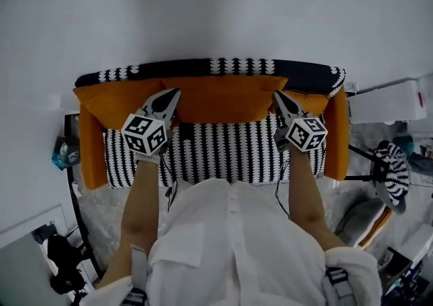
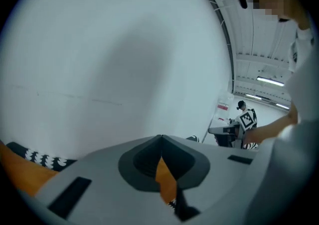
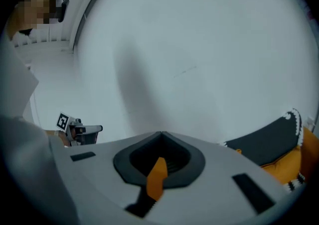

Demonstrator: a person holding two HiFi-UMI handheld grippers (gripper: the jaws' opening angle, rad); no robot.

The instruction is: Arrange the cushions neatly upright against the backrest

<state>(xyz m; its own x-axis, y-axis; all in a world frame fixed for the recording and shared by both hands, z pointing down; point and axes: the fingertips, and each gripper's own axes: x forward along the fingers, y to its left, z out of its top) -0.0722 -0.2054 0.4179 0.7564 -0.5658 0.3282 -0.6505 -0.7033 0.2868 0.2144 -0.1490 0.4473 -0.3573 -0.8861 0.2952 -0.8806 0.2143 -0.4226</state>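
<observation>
An orange cushion (image 1: 226, 98) stands along the sofa's black-and-white backrest (image 1: 237, 66), above the striped seat (image 1: 230, 152). My left gripper (image 1: 176, 93) is at the cushion's upper left corner, and my right gripper (image 1: 276, 96) is at its upper right corner. In the left gripper view the jaws (image 2: 160, 139) are shut, with a fold of orange fabric (image 2: 165, 179) pinched between them. The right gripper view shows the same: jaws (image 3: 162, 135) shut on a strip of orange fabric (image 3: 157, 176). Both gripper views look up at the white wall.
Orange side parts flank the seat at left (image 1: 91, 142) and right (image 1: 338, 142). A white unit (image 1: 392, 101) and a striped item (image 1: 394, 169) stand to the sofa's right. Dark clutter (image 1: 64, 152) lies on the floor at left. A white wall rises behind the sofa.
</observation>
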